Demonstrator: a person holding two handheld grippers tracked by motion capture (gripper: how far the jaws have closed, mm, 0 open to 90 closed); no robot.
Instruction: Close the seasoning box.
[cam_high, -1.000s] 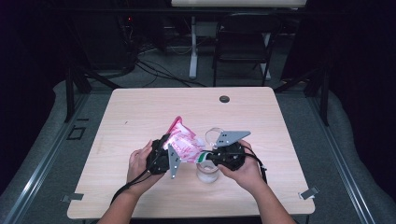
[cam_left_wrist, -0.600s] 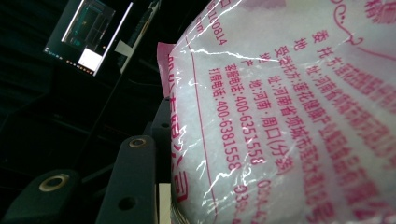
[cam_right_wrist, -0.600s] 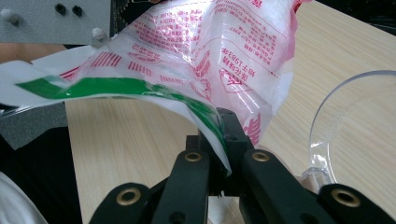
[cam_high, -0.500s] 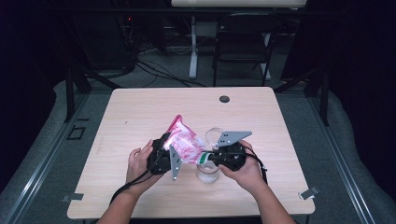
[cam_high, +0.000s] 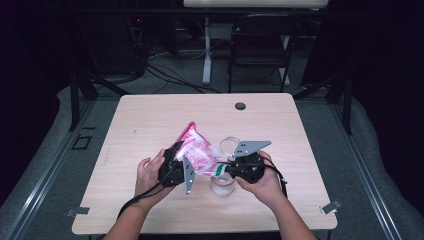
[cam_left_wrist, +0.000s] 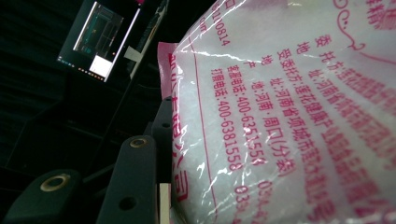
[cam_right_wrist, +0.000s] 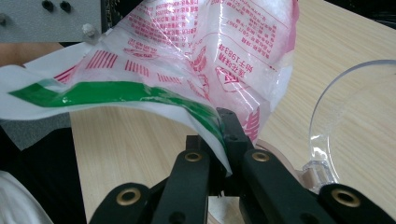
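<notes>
Crowding the near middle of the table (cam_high: 150, 120): a pink-printed bag (cam_high: 197, 150) stretching between the left gripper (cam_high: 181, 162) and the right gripper (cam_high: 231, 168), both clamping it, blocking passage between the hands. Standing just beneath and right of the bag, a clear glass container (cam_high: 222, 184) with its lid (cam_high: 229, 145) tipping open, narrowing room there. Leaving wide bare wood at the far left and right edges. Sitting far off, a small dark disc (cam_high: 240, 106).

tbl (cam_high: 150, 125) wood | on it: clear cup (cam_high: 222, 184), blk disc (cam_high: 240, 106)
</notes>
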